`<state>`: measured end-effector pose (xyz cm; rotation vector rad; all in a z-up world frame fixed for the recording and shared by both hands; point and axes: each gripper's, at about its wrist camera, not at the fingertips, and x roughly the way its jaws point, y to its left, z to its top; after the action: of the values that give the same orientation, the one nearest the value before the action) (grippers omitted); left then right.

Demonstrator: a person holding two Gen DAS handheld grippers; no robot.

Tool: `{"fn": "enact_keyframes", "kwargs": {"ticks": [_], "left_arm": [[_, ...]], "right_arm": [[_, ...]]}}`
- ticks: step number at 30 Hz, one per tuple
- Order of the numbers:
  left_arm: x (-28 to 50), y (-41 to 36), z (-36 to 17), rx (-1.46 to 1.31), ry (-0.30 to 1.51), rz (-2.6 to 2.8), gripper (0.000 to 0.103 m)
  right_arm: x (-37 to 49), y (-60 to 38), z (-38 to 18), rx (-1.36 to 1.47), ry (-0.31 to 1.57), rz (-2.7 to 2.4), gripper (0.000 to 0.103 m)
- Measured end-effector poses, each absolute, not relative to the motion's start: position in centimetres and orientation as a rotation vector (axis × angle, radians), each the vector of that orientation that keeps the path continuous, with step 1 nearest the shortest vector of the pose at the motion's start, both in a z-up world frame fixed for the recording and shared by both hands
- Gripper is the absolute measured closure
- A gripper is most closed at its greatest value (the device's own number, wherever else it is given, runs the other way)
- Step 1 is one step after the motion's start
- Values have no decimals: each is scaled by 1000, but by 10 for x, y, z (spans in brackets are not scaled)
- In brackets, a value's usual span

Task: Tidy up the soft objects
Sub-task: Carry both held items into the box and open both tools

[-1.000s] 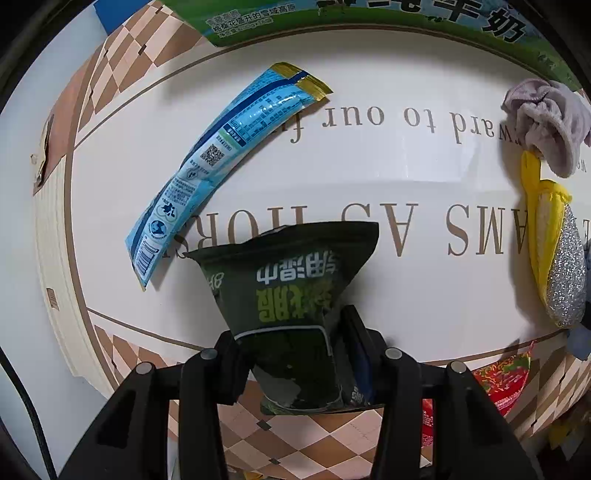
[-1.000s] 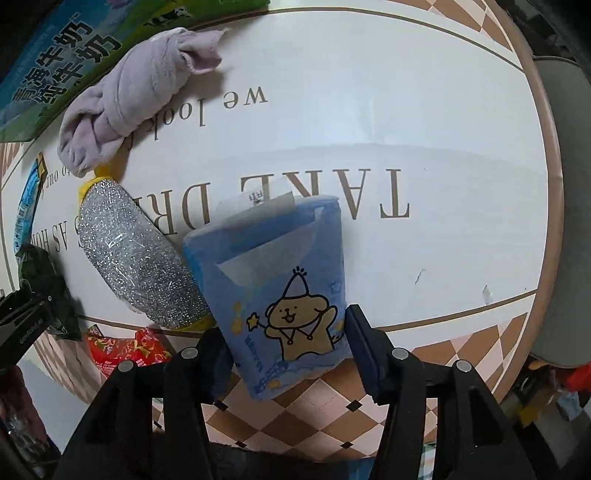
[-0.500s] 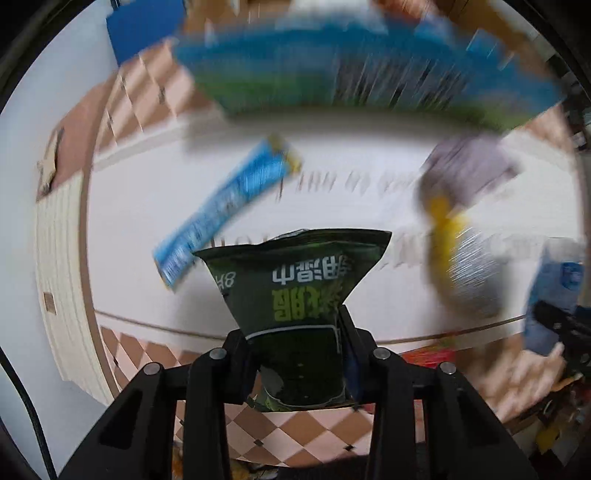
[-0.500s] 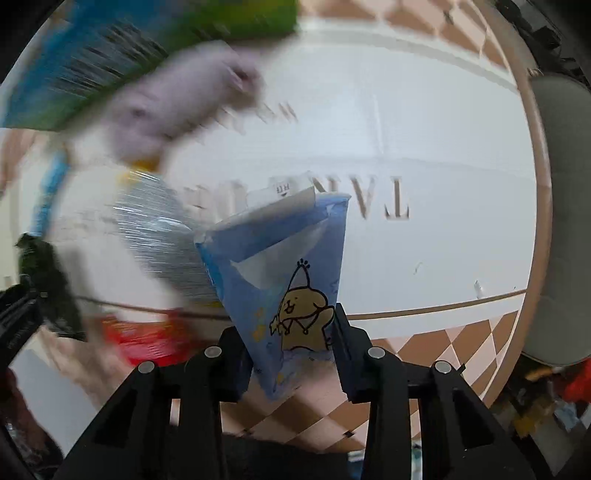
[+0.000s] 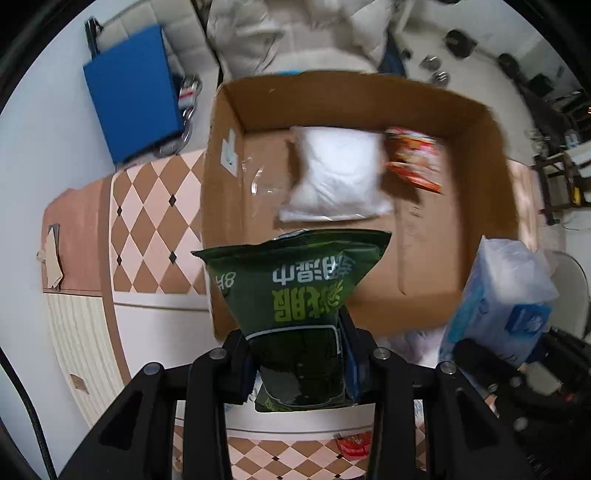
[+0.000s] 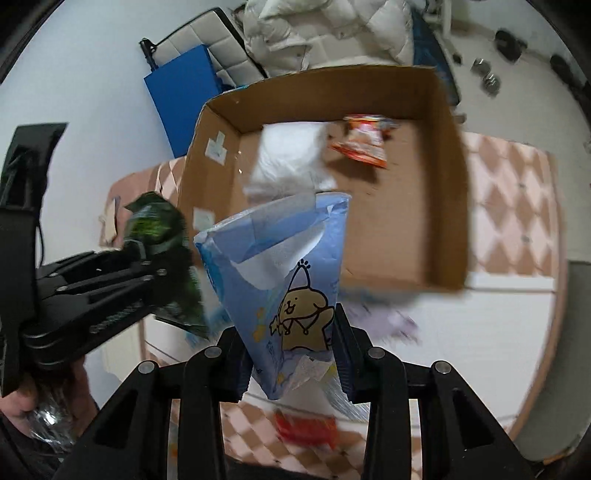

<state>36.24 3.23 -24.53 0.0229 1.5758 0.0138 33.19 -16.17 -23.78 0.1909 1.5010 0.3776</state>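
My left gripper (image 5: 301, 363) is shut on a dark green snack bag (image 5: 295, 291) and holds it up in front of an open cardboard box (image 5: 487, 206). My right gripper (image 6: 291, 363) is shut on a blue tissue pack with a cartoon dog (image 6: 284, 277), also raised before the box (image 6: 450, 206). In the box lie a white soft pack (image 5: 336, 177) and an orange-red snack packet (image 5: 415, 158). The right gripper's tissue pack also shows in the left wrist view (image 5: 502, 295), and the left gripper with its green bag in the right wrist view (image 6: 159, 236).
The box stands on a table with a checked brown and cream cloth (image 5: 147, 221). A red packet (image 5: 354, 445) lies on the table below the grippers. A blue panel (image 5: 133, 92) and a white jacket on a seat (image 6: 321, 29) are behind the box.
Both grippers have lifted their packs off the table and swung up, so the open cardboard box now fills the view instead of the tabletop items.
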Motion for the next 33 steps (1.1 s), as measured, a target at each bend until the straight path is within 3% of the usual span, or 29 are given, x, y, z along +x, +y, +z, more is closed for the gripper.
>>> {"fn": "enact_keyframes", "kwargs": {"ticks": [8, 14, 17, 18, 19, 21, 24, 27, 30, 33], "left_arm": [[412, 46, -320, 28, 1779, 22, 69], [416, 48, -345, 24, 1852, 8, 68], [413, 56, -353, -22, 1904, 27, 66], [413, 57, -352, -31, 1902, 21, 63], [412, 58, -350, -30, 1892, 20, 49], [411, 59, -344, -18, 1863, 22, 31], [408, 60, -332, -10, 1832, 9, 29], [403, 58, -317, 21, 1792, 9, 12], [394, 57, -298, 29, 1751, -3, 8], [382, 55, -280, 37, 1695, 3, 6]], "right_arm": [[406, -104, -314, 192, 1646, 372, 63], [416, -79, -351, 138, 1720, 374, 63], [419, -70, -362, 108, 1746, 368, 55], [420, -70, -363, 110, 1749, 364, 45], [422, -69, -364, 108, 1754, 357, 40], [424, -68, -362, 104, 1753, 350, 29], [423, -67, -355, 72, 1738, 332, 21], [422, -70, -344, 34, 1721, 301, 15], [418, -75, -329, -19, 1685, 267, 0], [410, -82, -312, -30, 1643, 245, 0]]}}
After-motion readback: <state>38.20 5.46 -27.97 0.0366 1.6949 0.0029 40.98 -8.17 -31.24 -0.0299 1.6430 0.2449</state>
